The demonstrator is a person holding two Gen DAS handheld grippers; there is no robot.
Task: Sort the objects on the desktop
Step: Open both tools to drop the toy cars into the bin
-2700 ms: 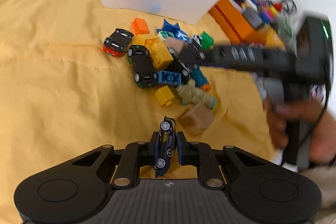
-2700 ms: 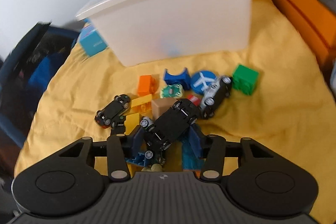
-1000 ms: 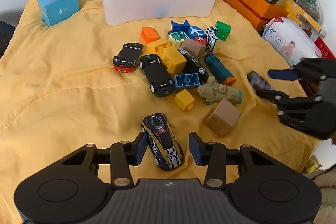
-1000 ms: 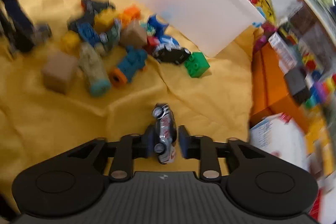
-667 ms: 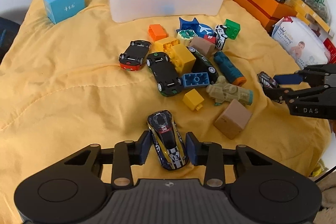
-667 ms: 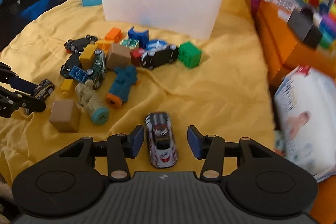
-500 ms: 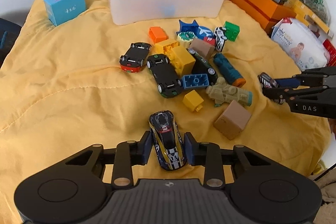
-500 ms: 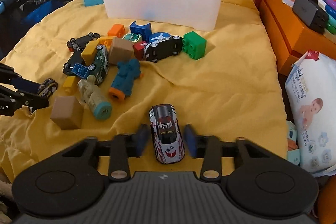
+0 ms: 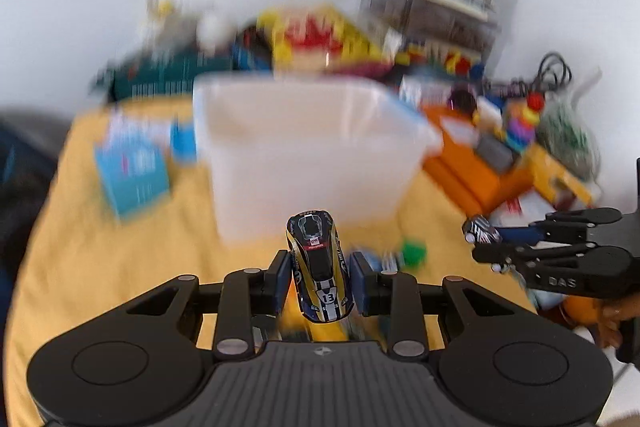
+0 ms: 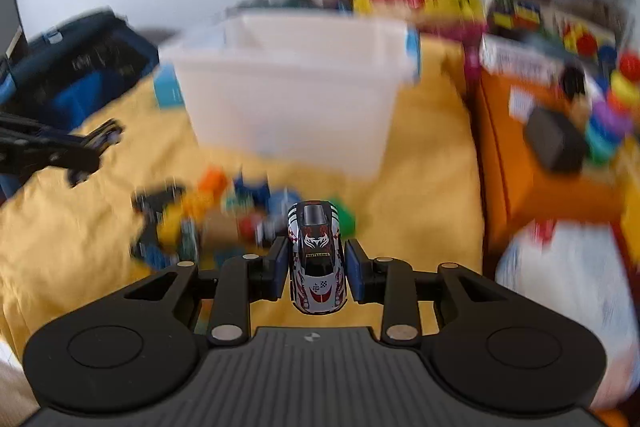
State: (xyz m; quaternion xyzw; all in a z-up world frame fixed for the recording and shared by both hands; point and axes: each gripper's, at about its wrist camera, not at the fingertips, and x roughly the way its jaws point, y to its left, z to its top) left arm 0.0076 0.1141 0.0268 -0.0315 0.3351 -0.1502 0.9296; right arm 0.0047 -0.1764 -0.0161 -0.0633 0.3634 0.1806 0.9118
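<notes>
Right now I am carrying one toy car in each gripper. My left gripper (image 9: pixel 319 277) is clamped on the blue-and-gold car (image 9: pixel 319 269), nose pointing to 12 o'clock, straight at the white bin (image 9: pixel 308 147) just beyond. My right gripper (image 10: pixel 317 269) is clamped on the silver car (image 10: pixel 317 259); its bin (image 10: pixel 288 91) is lying farther off, toward 11 o'clock, so the left looks nearer.

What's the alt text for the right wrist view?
The right gripper holds a white toy car with red markings between its pads, lifted above a yellow cloth. Beyond stand a blurred white plastic bin and scattered toys.
</notes>
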